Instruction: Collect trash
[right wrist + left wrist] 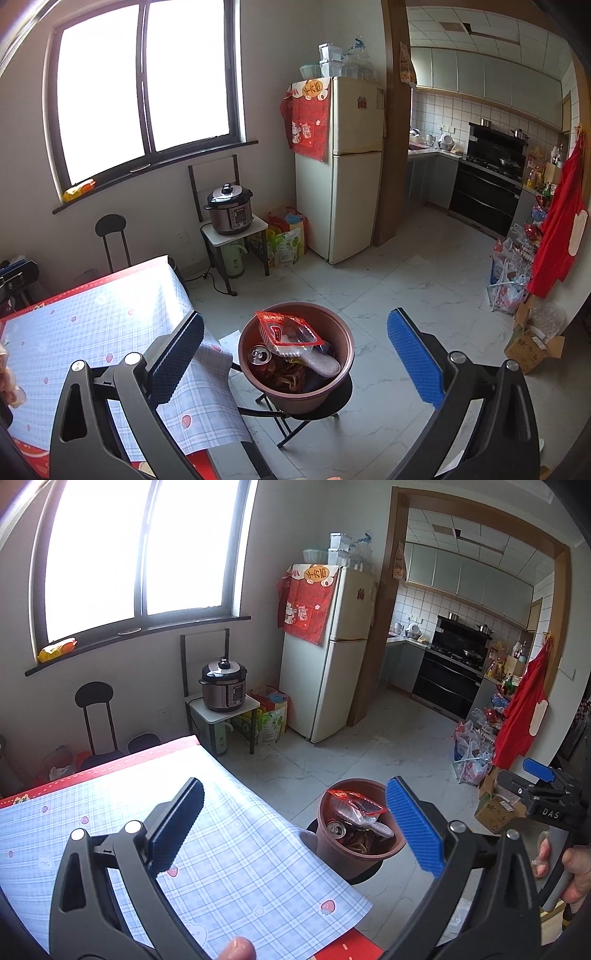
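- Left gripper (295, 827): jaws spread wide, nothing between the blue pads. It hangs over the near edge of the table (110, 812), which wears a blue plaid cloth with strawberry prints and a red border.
- Right gripper (295, 350): jaws also wide apart, empty, held above the floor just right of the table corner and over the brown bin (295, 362).
- The brown bin is a round pot-like tub sitting on a black folding stool (295, 417), just beside the table's corner.
- Trash inside the bin: a red-and-clear snack wrapper (290, 328) lying on top, an aluminium can (259, 355) upright against the left wall, a grey-white pouch (325, 363) to the right, and dark brownish scraps (288, 380) underneath.
- The left wrist view shows the same bin between the pads, with the right gripper's body and the person's fingers (570, 871) at the far right edge.
- Background: a cream refrigerator (347, 166) with a red cloth draped over its front, a pressure cooker (229, 212) on a small white stand, a large window (147, 85), and a kitchen through the doorway.
- The tabletop shows only the cloth.
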Motion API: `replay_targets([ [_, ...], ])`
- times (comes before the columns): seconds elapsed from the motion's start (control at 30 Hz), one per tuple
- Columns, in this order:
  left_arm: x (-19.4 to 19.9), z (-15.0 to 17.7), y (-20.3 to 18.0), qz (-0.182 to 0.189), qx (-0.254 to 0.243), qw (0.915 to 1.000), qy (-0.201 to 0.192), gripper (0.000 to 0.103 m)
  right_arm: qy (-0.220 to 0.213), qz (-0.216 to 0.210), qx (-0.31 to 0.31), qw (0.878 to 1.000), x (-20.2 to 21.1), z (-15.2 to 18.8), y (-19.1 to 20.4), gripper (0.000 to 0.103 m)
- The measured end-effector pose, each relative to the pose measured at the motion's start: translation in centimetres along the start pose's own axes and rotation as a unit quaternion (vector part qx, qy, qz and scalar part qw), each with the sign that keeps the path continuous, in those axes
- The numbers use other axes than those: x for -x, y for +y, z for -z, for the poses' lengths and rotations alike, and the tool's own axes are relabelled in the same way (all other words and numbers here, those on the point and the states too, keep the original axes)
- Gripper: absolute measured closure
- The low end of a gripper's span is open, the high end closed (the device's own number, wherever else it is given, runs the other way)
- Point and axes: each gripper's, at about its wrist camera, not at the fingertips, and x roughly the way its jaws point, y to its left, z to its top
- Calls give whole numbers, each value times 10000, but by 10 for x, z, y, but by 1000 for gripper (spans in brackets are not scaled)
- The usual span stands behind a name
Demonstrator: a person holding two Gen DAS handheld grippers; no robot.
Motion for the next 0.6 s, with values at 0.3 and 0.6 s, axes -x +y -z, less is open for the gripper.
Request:
replay_targets([
  [0.3,19,8,23,-53,-1,10000,-72,6,-110,179,-84,9997,20,10,22,6],
  [0.6,27,12,31,-9,47,10000,-26,6,-114,282,-209,9993,29,17,26,6],
])
